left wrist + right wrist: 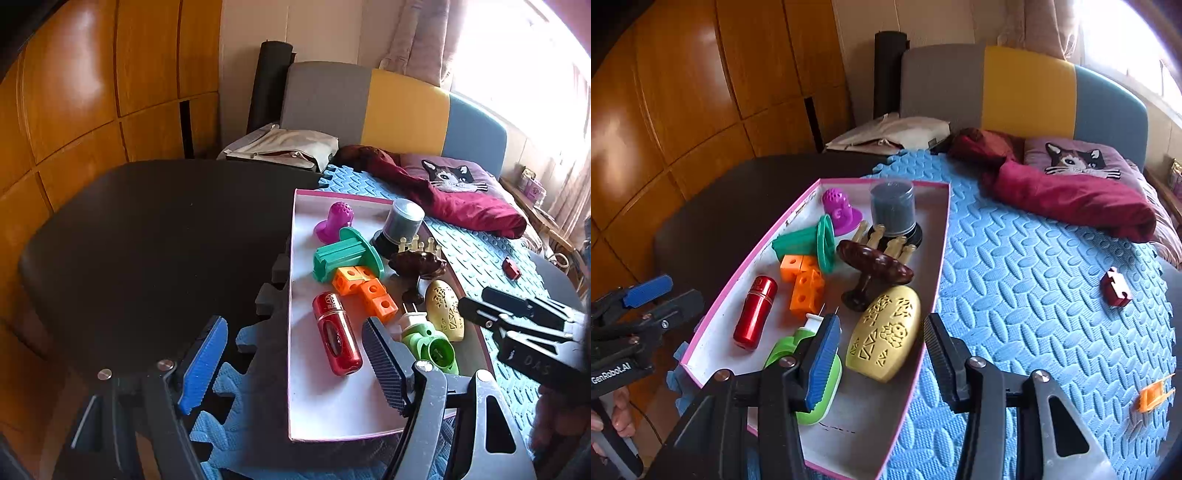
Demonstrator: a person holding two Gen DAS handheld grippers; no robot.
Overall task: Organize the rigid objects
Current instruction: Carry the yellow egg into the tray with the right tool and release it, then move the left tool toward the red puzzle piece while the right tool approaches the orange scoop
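Note:
A pink-rimmed white tray holds several toys: a red capsule, orange cubes, a green spool, a purple piece, a grey jar, a brown stand, a gold oval and a green plug. My left gripper is open and empty over the tray's near left edge. My right gripper is open, its jaws either side of the gold oval, just above it.
The tray lies on blue foam mats over a dark table. A dark red block and an orange piece lie on the mat to the right. A maroon cloth and a cat cushion lie behind.

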